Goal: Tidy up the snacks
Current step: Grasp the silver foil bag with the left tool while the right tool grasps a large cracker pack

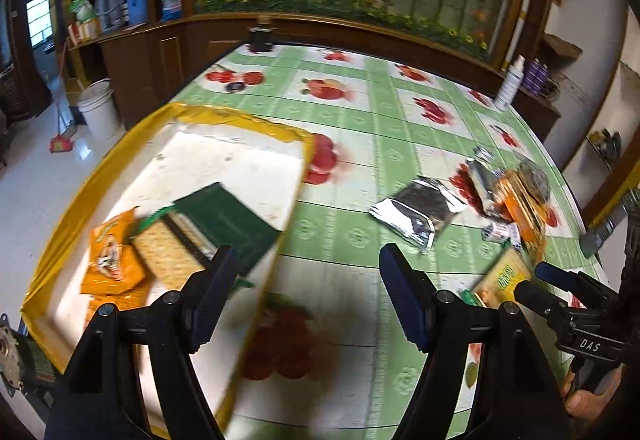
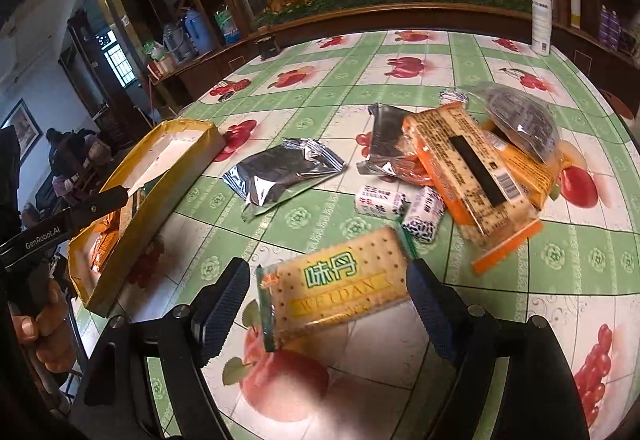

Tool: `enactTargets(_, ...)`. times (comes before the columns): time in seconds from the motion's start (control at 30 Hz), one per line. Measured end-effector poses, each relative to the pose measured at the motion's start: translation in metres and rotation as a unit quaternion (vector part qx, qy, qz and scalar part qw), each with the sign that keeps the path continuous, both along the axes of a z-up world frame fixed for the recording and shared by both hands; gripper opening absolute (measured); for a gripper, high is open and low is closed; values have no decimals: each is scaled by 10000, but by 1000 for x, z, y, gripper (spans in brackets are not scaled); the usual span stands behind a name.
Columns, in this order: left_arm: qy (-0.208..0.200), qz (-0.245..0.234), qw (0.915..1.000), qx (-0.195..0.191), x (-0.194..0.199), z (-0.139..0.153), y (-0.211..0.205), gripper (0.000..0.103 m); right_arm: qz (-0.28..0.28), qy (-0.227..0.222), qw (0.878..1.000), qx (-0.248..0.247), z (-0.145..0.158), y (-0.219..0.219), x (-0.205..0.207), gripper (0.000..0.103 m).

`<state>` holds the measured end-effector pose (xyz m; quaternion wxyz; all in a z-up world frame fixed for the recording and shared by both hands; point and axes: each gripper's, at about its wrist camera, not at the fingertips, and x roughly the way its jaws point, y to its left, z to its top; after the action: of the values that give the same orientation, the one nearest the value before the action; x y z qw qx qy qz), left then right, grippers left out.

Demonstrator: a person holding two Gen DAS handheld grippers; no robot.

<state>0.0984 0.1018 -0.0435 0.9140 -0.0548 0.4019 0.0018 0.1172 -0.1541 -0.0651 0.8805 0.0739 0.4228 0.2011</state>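
A yellow-rimmed tray (image 1: 120, 152) lies at the table's left and holds an orange snack bag (image 1: 112, 252), a cracker pack (image 1: 164, 252) and a dark green pack (image 1: 228, 224). My left gripper (image 1: 308, 300) is open and empty, hovering over the tray's right rim. My right gripper (image 2: 328, 304) is open, its fingers on either side of a yellow cracker pack (image 2: 336, 292) that lies on the table; the same pack (image 1: 500, 280) and my right gripper (image 1: 536, 280) also show in the left wrist view. The tray (image 2: 168, 176) also shows in the right wrist view.
A silver foil pack (image 2: 280, 172), two small white-and-blue candies (image 2: 396, 208), a long orange cracker pack (image 2: 476, 176), a second foil pack (image 2: 384, 144) and a clear bag (image 2: 520, 116) lie in a pile. A white spray bottle (image 2: 542, 16) stands at the far edge. The green fruit-print tablecloth (image 1: 360, 120) covers the table.
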Motion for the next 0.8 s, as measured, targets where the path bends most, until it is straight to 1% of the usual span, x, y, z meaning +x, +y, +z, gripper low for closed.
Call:
enactTargets(0.2,95,-317,9994,96,6,-2,-26,73,81,-26,9999,-128,-6,-2,-7,82)
enactTargets(0.47,196,-442,9987,135,15,-6,-40,73,130,-57,9999,-80,-5,-1,-9,82)
enactTargets(0.67,224,-638,9976,176,30,-8,-54,73,-275,-97,9996,-48,-1,-30,-11,82)
enactTargets(0.8,282,-855,9953,361,47,-10,-71,73,-631,-28,9980,73,-3,-54,-4,83)
